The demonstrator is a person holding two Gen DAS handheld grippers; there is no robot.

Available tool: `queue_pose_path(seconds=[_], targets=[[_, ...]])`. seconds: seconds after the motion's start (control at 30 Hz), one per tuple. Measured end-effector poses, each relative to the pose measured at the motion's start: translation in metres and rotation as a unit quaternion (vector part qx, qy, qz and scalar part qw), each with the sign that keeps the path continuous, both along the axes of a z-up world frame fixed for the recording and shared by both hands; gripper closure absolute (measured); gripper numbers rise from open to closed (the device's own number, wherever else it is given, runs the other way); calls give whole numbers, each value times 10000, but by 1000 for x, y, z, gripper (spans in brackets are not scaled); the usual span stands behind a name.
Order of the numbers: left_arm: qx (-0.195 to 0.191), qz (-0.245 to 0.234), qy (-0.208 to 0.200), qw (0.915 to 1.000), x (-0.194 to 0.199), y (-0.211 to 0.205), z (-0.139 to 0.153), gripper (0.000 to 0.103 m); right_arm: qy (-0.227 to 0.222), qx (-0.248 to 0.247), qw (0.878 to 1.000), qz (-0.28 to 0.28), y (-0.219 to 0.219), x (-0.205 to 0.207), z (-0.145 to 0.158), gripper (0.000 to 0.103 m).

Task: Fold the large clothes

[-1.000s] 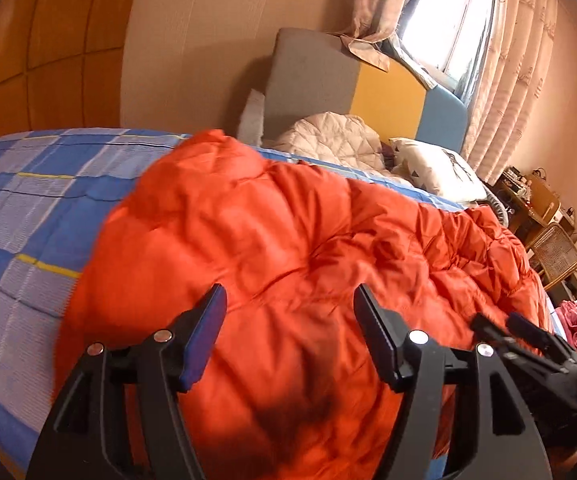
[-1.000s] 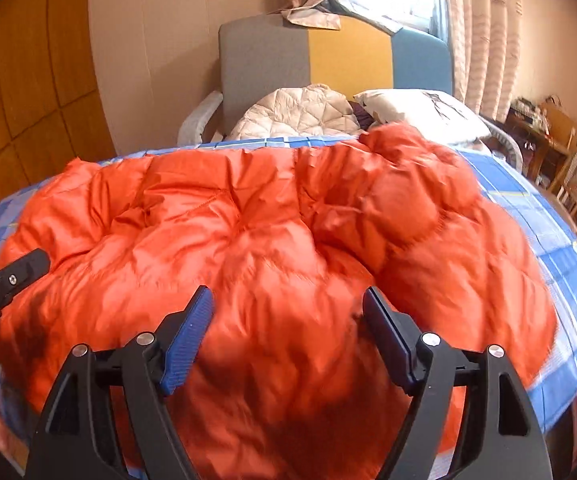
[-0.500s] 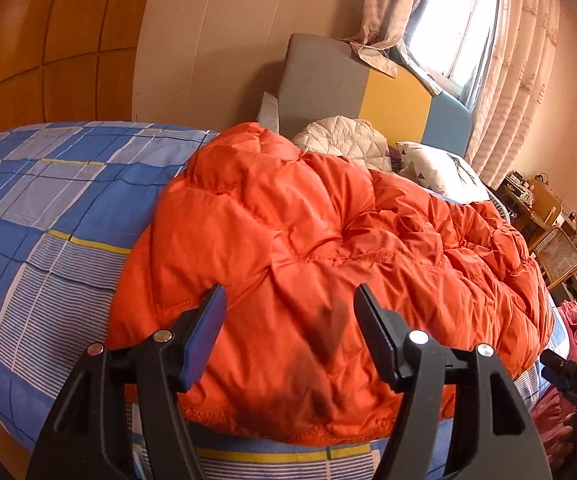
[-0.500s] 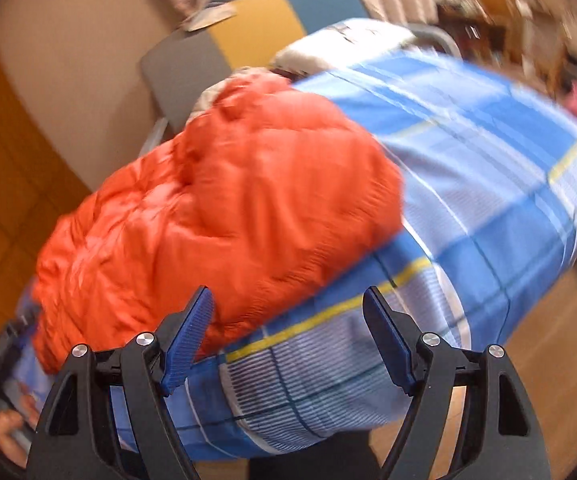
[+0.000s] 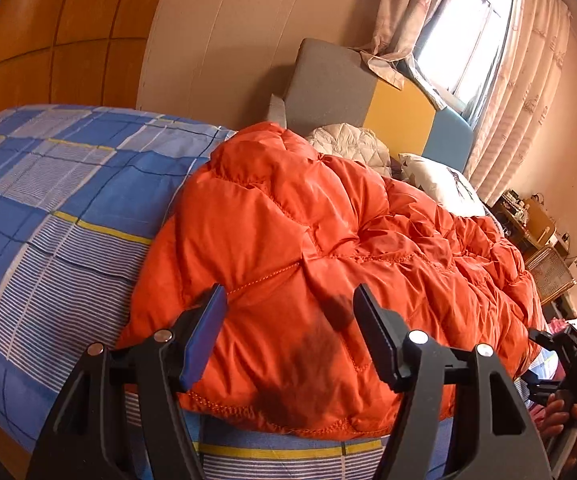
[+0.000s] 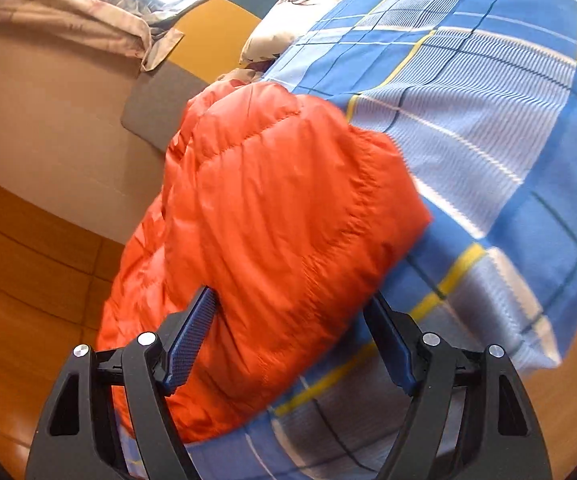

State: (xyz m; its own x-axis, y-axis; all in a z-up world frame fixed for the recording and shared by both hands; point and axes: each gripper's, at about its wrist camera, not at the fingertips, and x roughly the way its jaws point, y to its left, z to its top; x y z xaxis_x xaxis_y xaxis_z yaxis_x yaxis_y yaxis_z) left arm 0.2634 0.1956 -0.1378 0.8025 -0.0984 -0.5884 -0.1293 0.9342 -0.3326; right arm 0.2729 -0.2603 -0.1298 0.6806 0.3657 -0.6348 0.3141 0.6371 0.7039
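Note:
A puffy orange quilted jacket (image 5: 328,260) lies bunched across the bed, on a blue plaid sheet (image 5: 60,200). My left gripper (image 5: 288,304) is open and empty, held just in front of the jacket's near hem. My right gripper (image 6: 290,304) is open and tilted, its jaws on either side of the jacket's right end (image 6: 280,208); I cannot tell whether they touch the cloth. The right gripper also shows at the lower right edge of the left wrist view (image 5: 568,360), held by a hand.
A grey, yellow and blue headboard (image 5: 368,96) stands at the far end with a cream quilted garment (image 5: 348,144) and a white pillow (image 5: 440,184). Curtains and a window are behind. Wooden furniture (image 5: 540,224) stands at the right. The sheet's near edge (image 6: 468,320) drops to a wooden floor.
Both grippers have pulled back from above the jacket to the bed's near edge. The right gripper has swung to the jacket's right end and rolled sideways. Both stayed open.

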Motion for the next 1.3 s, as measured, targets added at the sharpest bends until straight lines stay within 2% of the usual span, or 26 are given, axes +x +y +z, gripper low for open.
queue_pose_path(seconds=[0.07,0.2,0.4,0.53,0.63,0.7,0.77,0.87,1.03,1.13,1.3], targets=[[-40,20,-40,10000,1,-2,3,39,13,88,10000,-42,0,7,-2,26],[-129,-140,-214,9996,3,-19,16,39,-10,124,9999,-76,-3,12,0,39],[-244,-645,-193,9974,34,-59,25,39,23,164,9998,-70,-6,14,-1,35],[-19,-908,54,9959,65,-86,18,39,40,131,9999,-40,-6,15,1,39],[110,-926,220,9954,76,-93,7,39,-19,36,10000,-1,-7,16,3,47],[110,-957,288,9949,80,-93,1,39,-42,-32,10000,45,-7,16,4,64],[111,-963,344,9947,81,-93,-6,39,-157,-135,9997,132,-4,17,10,76],[183,-957,367,9946,81,-95,-13,39,-269,-193,9992,230,-1,17,17,85],[50,-846,403,9956,82,-95,-21,39,-756,-433,9945,575,13,15,51,92],[-1,-843,402,9956,80,-93,-25,39,-1131,-595,9874,932,31,16,77,93],[-159,-840,380,9956,75,-88,-28,40,-1669,-835,9684,1653,71,18,113,93]])
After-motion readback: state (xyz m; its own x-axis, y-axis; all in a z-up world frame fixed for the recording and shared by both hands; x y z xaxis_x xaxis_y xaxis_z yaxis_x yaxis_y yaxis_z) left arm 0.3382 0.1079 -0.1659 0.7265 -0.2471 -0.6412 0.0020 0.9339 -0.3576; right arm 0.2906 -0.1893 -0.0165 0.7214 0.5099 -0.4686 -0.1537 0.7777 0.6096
